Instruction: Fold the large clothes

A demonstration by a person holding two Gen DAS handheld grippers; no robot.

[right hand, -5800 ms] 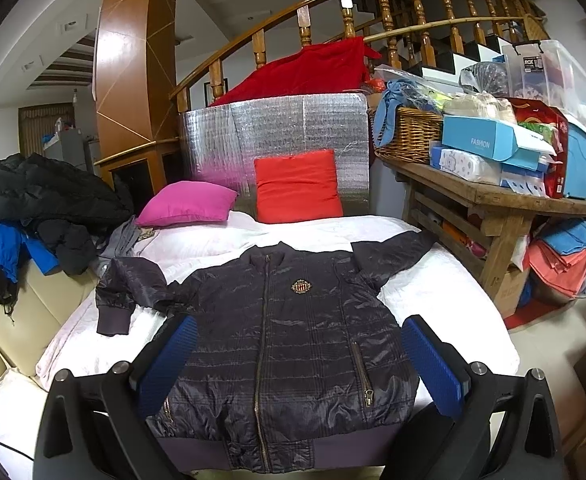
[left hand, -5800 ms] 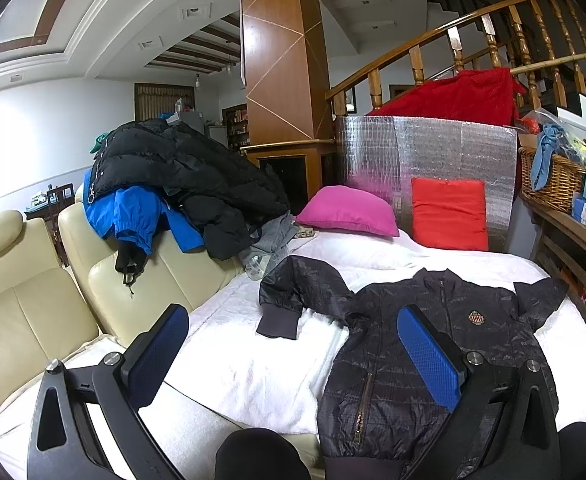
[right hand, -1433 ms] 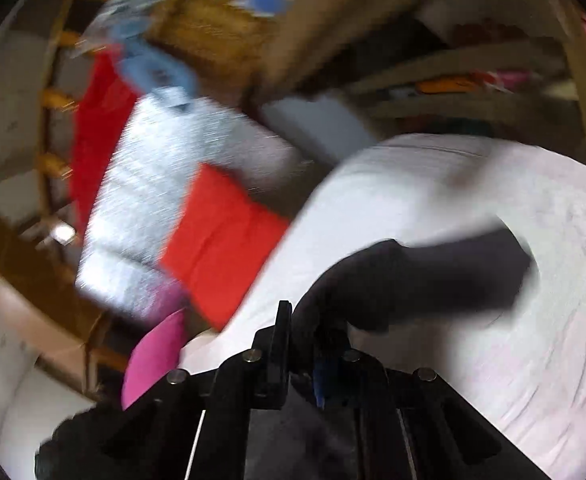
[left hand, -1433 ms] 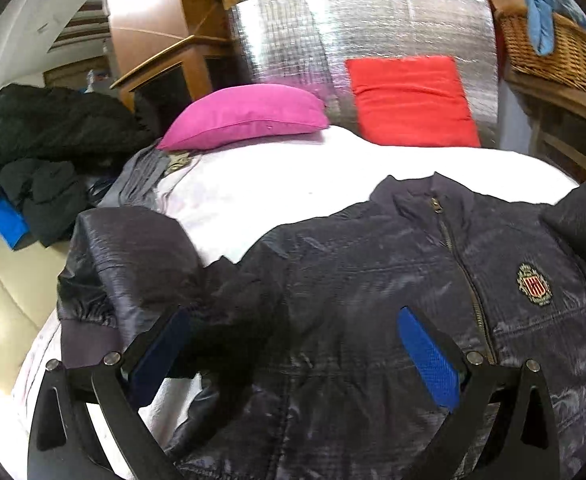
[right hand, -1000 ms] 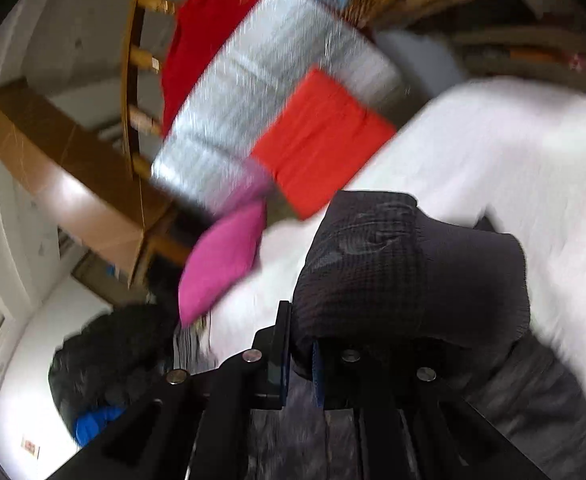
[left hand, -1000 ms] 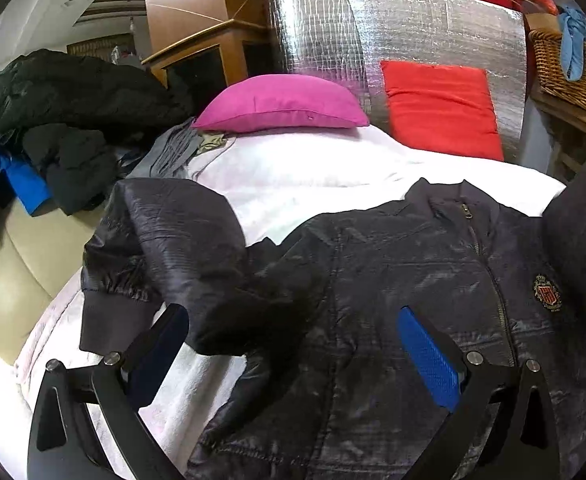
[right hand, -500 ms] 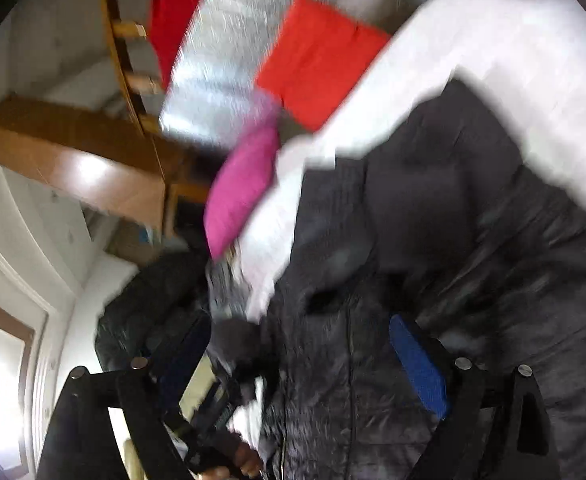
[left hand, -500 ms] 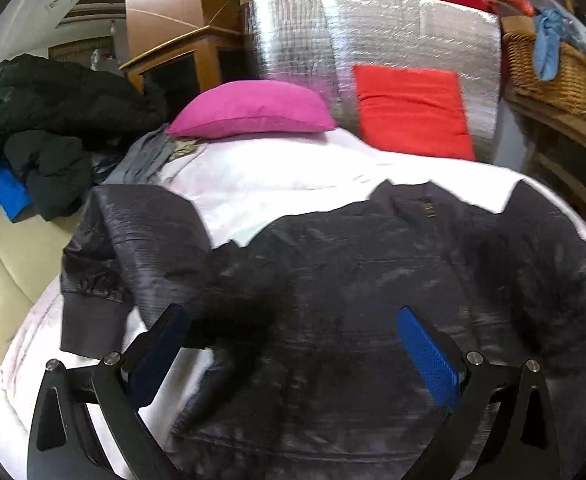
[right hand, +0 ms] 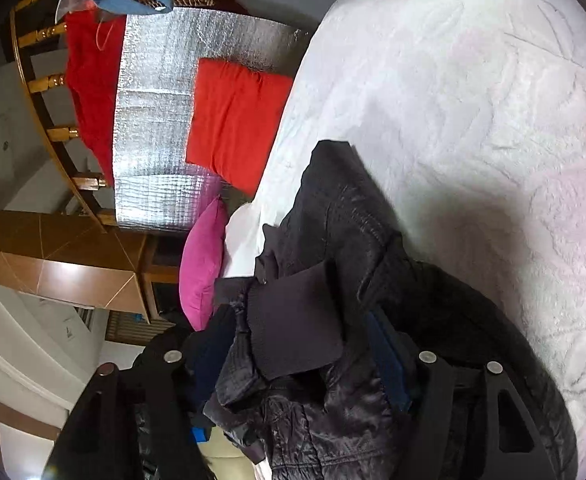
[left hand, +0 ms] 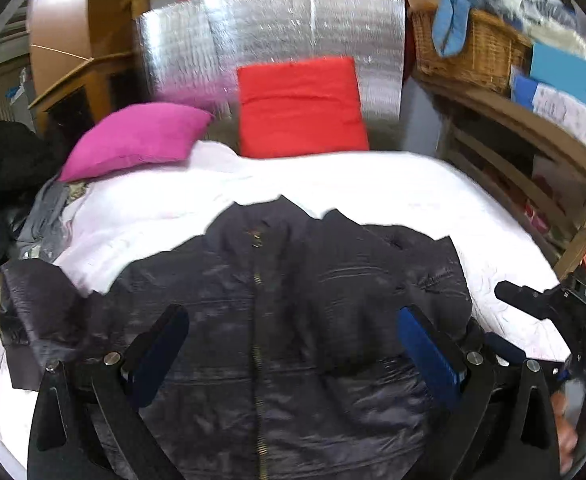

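Left wrist view shows the dark jacket lying zipped and face up on the white bed, one sleeve folded across its chest and the other sleeve spread to the side. Both the left gripper and right gripper hang wide and hold nothing. To fold well, I'd pinch the spread sleeve near its cuff and lay it flat across, smoothing puffy bulges

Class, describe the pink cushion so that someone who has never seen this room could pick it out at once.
Start at the white bed cover with the dark jacket spread on it, and look to its far end, where a silver foil panel stands. Two cushions lie there. The pink cushion is the left one, plump and lying flat, whereas the red cushion leans upright against the foil.
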